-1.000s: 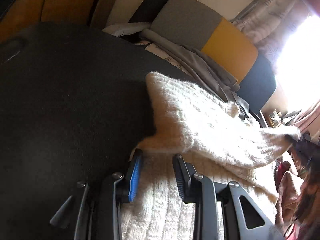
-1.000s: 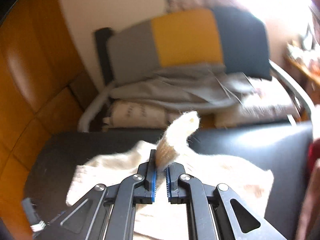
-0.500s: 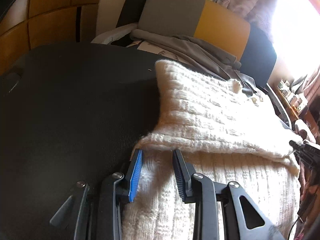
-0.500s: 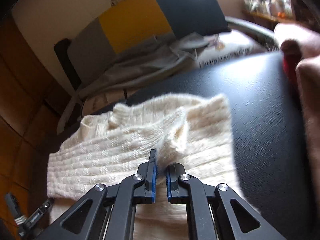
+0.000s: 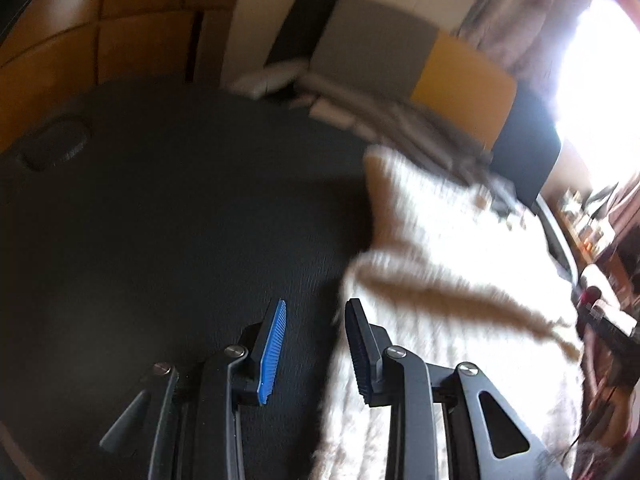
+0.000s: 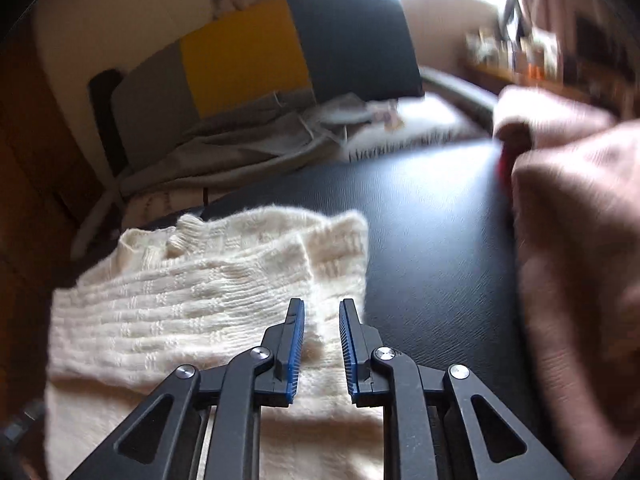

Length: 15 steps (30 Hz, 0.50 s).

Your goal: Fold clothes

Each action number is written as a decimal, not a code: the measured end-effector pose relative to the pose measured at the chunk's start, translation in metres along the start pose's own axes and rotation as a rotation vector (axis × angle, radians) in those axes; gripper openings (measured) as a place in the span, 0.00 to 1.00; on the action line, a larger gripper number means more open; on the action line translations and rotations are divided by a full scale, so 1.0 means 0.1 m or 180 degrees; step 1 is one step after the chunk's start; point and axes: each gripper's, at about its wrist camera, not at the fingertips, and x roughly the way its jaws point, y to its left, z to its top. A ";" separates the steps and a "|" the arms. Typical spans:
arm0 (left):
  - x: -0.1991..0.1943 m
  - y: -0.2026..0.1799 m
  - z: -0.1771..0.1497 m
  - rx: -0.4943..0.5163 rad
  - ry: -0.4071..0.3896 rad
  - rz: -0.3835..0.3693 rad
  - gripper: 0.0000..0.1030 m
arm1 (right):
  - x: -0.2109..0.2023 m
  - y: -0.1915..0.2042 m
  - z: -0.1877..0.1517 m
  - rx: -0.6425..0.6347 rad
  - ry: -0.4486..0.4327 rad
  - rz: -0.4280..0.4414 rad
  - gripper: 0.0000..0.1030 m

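Jaws of the right gripper are opening, angled down over the sweater at lower centre, nothing pinched; left gripper gapes empty beside its edge.

Motion blur smears your left wrist view, softening the cream sweater and the clothes heaped on the chair. In your right wrist view the pink fabric runs off the right edge, its shape unreadable, and the shelf clutter is too blurred to identify
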 end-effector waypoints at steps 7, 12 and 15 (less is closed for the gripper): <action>0.18 -0.68 0.37 0.0354 -0.0231 -0.0320 0.33 | -0.04 0.63 -0.03 -0.0631 0.0049 0.0285 0.32; 0.69 -1.17 0.56 0.0744 -0.0129 -0.0261 0.36 | 0.19 0.79 -0.04 -0.0614 0.0200 0.0263 0.33; 1.07 -1.17 0.51 0.0810 0.0101 -0.0056 0.37 | 0.28 0.70 -0.06 -0.0537 0.0233 0.0203 0.34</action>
